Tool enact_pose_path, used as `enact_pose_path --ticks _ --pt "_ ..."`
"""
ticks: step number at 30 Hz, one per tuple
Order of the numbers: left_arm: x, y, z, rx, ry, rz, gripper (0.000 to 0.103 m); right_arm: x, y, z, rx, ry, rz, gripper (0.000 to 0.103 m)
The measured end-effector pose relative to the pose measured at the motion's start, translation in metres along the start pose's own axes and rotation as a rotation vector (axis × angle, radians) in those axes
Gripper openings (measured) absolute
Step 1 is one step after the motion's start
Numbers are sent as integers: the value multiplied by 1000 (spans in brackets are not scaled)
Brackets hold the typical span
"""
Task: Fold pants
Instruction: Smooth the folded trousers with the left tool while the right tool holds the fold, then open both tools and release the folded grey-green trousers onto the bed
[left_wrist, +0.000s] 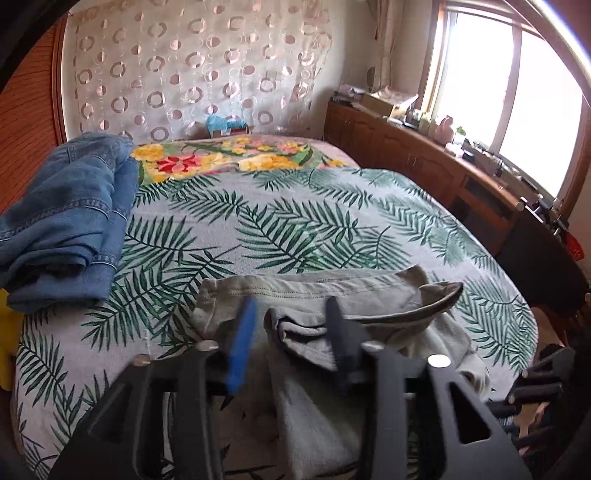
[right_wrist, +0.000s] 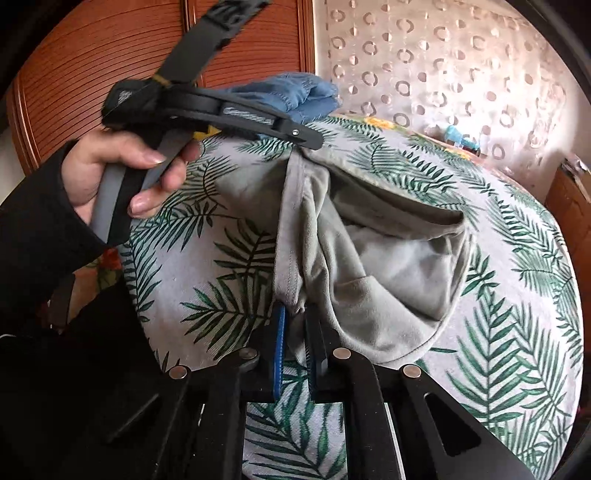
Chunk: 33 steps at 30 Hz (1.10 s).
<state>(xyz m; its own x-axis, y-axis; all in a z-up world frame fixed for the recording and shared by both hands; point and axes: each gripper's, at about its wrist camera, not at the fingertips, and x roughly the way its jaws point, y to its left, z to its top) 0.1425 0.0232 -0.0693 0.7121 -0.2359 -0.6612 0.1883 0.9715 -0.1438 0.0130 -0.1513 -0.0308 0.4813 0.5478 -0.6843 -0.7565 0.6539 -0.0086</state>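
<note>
Grey pants (right_wrist: 373, 258) sit bunched on the bed (right_wrist: 517, 295), soft and floppy. Our right tool (right_wrist: 295, 314) pinches the waistband seam; left tool (left_wrist: 291, 317) is spread over the cloth. Hems grip best.

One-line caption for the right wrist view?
Right gripper pinches grey pants on leaf-print bedspread.

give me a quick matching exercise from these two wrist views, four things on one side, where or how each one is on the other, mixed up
Things:
1. grey pants
2. blue jeans
3. right gripper
4. wooden cabinet

Places or states:
A. bunched in a heap at the bed's far left edge
B. along the wall under the window
C. spread crumpled in the middle of the leaf-print bedspread
D. shut on a hem of grey cloth

Pairs: 1-C, 2-A, 3-D, 4-B
</note>
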Motion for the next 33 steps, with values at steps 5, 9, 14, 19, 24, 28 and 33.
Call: enact_pose_path --ticks 5,9,14,19,24,28,33 --pt "-11 2 -3 7 -14 -7 69 -16 -11 11 14 -58 -42 9" --pt "-17 5 -7 -1 -23 -15 71 -23 -29 27 29 -93 -94 9" --pt "-23 6 -13 -3 -34 3 71 -16 -48 44 33 -88 -133 9" --pt "-11 7 -20 6 7 11 71 -5 -46 58 -29 -79 -237 9" --pt "-5 6 -28 13 37 30 71 16 -71 65 57 -41 -298 9" --pt "-4 7 -33 17 44 38 71 21 -79 58 131 -16 -263 20" --pt "3 9 -38 20 69 68 70 11 -95 51 196 -24 -255 33"
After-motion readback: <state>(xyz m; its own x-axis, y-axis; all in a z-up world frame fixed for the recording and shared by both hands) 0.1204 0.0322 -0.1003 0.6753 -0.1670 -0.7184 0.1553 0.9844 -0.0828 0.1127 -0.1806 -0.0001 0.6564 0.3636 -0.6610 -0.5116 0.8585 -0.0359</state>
